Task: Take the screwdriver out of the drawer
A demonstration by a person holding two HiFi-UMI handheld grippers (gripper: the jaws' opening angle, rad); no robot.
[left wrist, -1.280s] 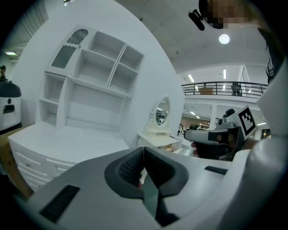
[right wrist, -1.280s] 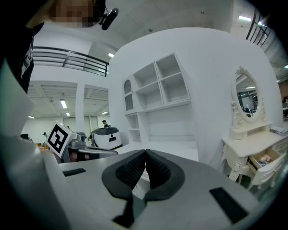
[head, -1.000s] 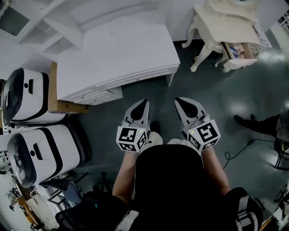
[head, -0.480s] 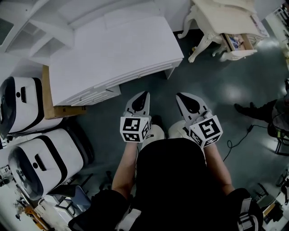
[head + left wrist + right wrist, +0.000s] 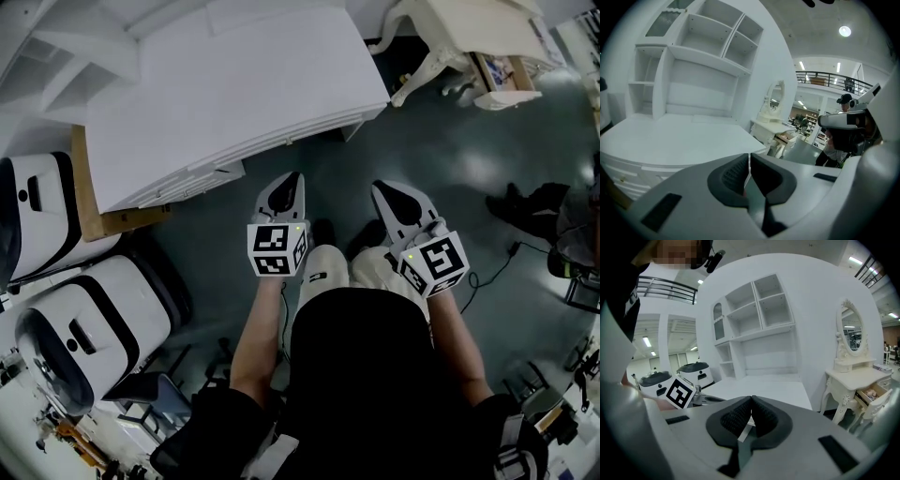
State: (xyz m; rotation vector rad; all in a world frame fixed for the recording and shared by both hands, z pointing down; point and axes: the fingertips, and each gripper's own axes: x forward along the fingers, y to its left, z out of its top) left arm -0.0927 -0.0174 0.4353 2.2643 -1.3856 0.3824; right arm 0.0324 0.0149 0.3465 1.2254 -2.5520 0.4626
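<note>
No screwdriver shows in any view, so it is presumably shut inside a drawer. The likeliest candidates are the closed drawer fronts (image 5: 192, 183) along the near edge of the white desk (image 5: 225, 94), or the open drawer (image 5: 502, 70) of the cream dressing table (image 5: 469, 28) that stands to the right of that desk. The open one holds small items too blurred to name. Such a tool should be light and rigid, with a smooth shaft that could roll or slip. The thicker handle, pinched across its middle, looks the safer hold. In front of the desk, over dark floor, the left gripper (image 5: 289, 178) and right gripper (image 5: 386, 187) both point toward it, each with its jaws closed together on nothing.
</note>
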